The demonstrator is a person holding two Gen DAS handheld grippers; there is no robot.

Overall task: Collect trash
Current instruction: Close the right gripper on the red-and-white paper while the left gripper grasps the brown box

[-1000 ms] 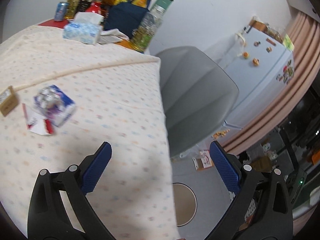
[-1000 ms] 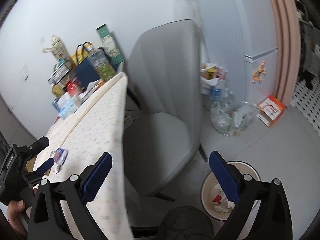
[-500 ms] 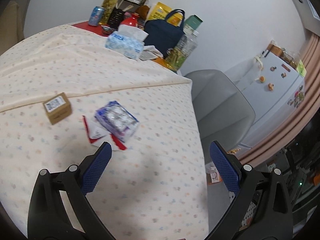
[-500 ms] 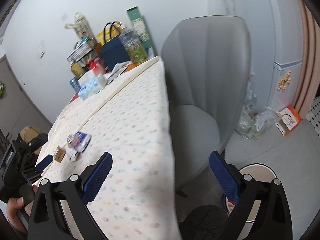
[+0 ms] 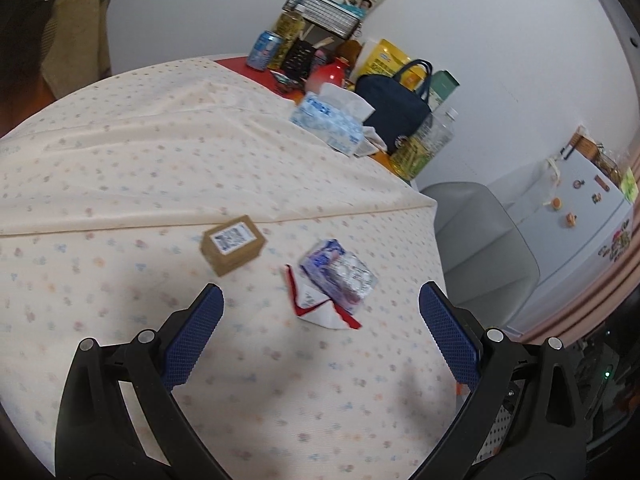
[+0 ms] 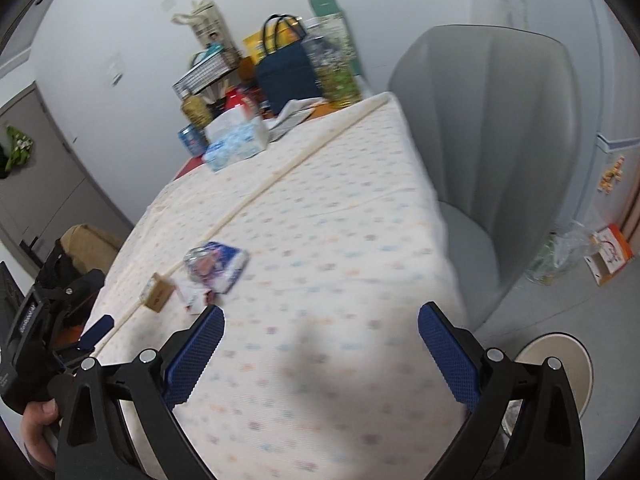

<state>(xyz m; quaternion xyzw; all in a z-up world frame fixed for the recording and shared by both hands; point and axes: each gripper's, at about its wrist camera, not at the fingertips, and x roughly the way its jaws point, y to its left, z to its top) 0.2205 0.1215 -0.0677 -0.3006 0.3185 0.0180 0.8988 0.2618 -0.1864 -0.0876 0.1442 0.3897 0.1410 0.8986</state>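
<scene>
Now over the tablecloth (image 5: pixel 120 168): left gripper (image 5: pixel 320 320) with jaws spread wide, nothing between the blue pads (image 5: pixel 192 340). Ahead of the jaws, roughly centred in the gap, a crumpled blue-and-white wrapper (image 5: pixel 340 272) lying flat, overlapping a torn white scrap with red edging (image 5: pixel 320 308) on its nearer side. Ahead of the left finger, just beside the scrap but apart from it, a small brown cardboard box (image 5: pixel 233 244) with a printed label on top. Far beyond the jaws, at the back edge of the table: tissue pack (image 5: pixel 328 120), navy tote bag (image 5: pixel 394 100), drink can (image 5: pixel 264 50), wire basket (image 5: pixel 324 14). Off to the right of the right finger, below table level, a grey chair (image 5: pixel 480 240).

Right gripper (image 6: pixel 320 320) likewise gaping, pads (image 6: pixel 448 356) bare, held above the near part of the same cloth (image 6: pixel 340 240). Just ahead of its left finger, the wrapper (image 6: pixel 218 266), the scrap (image 6: pixel 194 298) and the box (image 6: pixel 158 292) in a close group, well left of the gap's centre. Further left and nearer, the other gripper (image 6: pixel 96 328) seen from the side, a hand (image 6: pixel 36 428) on its grip. Right of the right finger, the grey chair (image 6: pixel 500 140); beside that finger, low on the floor, the rim of a round bin (image 6: pixel 576 360), contents mostly hidden behind the finger.
</scene>
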